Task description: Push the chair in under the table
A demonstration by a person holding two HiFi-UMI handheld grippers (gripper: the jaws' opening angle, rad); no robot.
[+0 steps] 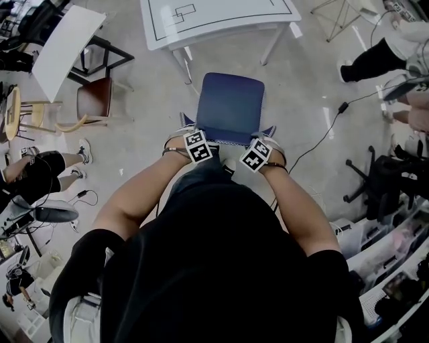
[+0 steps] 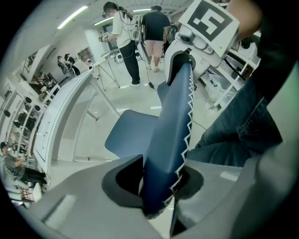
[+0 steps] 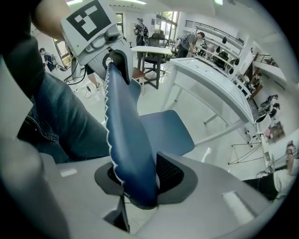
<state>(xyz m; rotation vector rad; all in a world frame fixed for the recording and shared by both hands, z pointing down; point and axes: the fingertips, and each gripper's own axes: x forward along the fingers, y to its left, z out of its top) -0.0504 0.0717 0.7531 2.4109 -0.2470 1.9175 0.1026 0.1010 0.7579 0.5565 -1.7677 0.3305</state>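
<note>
A blue chair stands in front of me, its seat toward the white table, only partly under it. My left gripper straddles the left end of the blue backrest from above, and my right gripper straddles the right end. In the left gripper view the backrest runs between the jaws of my left gripper, with a thin gap on one side. In the right gripper view the backrest sits loosely between the jaws of my right gripper. Both are slightly open, not clamped.
A wooden chair and a tilted white board stand at the left. A black cable crosses the floor at the right, near a black office chair base. Other people stand around the room's edges.
</note>
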